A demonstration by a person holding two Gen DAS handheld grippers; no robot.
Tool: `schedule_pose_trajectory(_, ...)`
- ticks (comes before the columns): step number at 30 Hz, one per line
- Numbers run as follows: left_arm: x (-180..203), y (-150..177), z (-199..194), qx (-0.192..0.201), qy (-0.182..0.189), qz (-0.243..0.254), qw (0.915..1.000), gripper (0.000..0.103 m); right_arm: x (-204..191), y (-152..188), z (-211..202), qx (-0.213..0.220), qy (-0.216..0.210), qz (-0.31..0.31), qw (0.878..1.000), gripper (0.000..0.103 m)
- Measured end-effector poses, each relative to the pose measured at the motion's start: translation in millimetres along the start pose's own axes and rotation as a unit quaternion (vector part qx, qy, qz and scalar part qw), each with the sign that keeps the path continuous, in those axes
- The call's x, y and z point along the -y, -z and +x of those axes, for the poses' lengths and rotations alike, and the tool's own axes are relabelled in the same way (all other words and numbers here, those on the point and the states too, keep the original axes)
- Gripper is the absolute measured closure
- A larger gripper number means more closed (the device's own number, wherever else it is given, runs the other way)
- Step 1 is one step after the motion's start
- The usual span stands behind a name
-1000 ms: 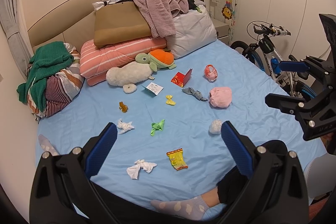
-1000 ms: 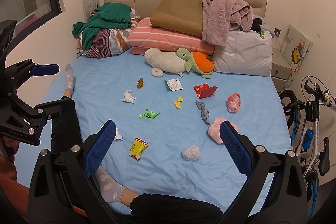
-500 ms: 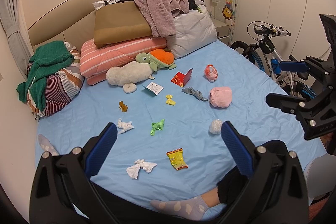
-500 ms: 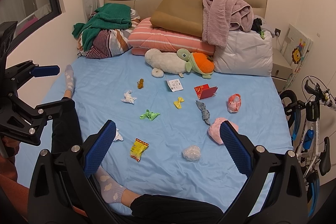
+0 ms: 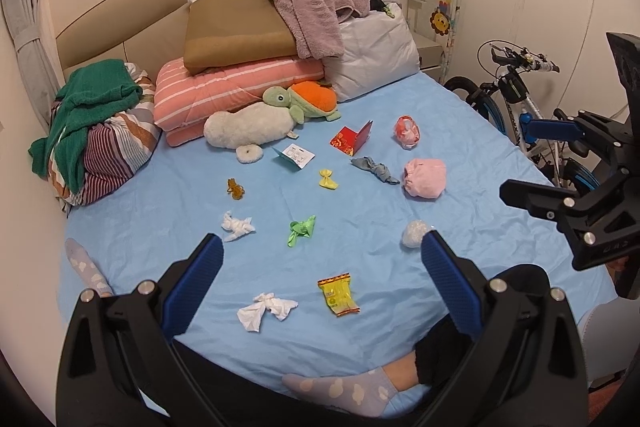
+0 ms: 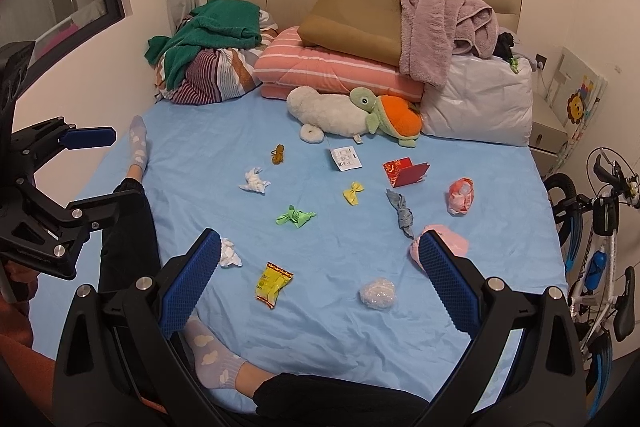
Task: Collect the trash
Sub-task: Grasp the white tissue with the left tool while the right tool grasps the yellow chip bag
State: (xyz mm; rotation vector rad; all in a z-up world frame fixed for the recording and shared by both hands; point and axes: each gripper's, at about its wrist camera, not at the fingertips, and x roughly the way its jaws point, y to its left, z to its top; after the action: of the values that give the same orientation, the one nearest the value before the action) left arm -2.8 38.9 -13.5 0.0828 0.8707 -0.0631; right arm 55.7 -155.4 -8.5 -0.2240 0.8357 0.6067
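Scraps of trash lie scattered over a blue bed sheet (image 5: 168, 211). Nearest are a yellow snack wrapper (image 5: 338, 295) (image 6: 272, 284), a crumpled white tissue (image 5: 266, 310) and a clear plastic ball (image 5: 415, 233) (image 6: 378, 293). Farther off lie a green wrapper (image 5: 301, 229) (image 6: 295, 217), a second white tissue (image 5: 237, 225) (image 6: 254, 181), a yellow bow wrapper (image 5: 328, 179), a grey scrap (image 5: 375, 169), a pink wad (image 5: 425, 178), a red-white ball (image 5: 407, 131) and a red envelope (image 5: 352, 141). My left gripper (image 5: 318, 255) hangs open over the bed's near end, holding nothing. My right gripper (image 6: 320, 247) is open too, empty.
A person's legs in dark trousers and patterned socks (image 5: 344, 389) (image 6: 138, 143) rest on the near end of the bed. Pillows, a folded quilt (image 5: 240, 87), a plush turtle (image 5: 308, 101) and a clothes pile (image 5: 88, 119) fill the head end. A bicycle (image 5: 516, 107) stands at the right.
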Motion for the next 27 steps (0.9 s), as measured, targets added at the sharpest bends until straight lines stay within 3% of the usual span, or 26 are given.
schedule_pose_trajectory(15, -42, 47, 37, -0.015, -0.041, -0.057, 0.9974, 0.004, -33, 16, 73, 0.000, -0.024, -0.008, 1.000, 0.007)
schedule_pose_trajectory(27, -84, 103, 103, -0.047, -0.070, -0.099, 0.9915, 0.004, -54, 60, 163, -0.027, -0.025, 0.004, 0.999, 0.007)
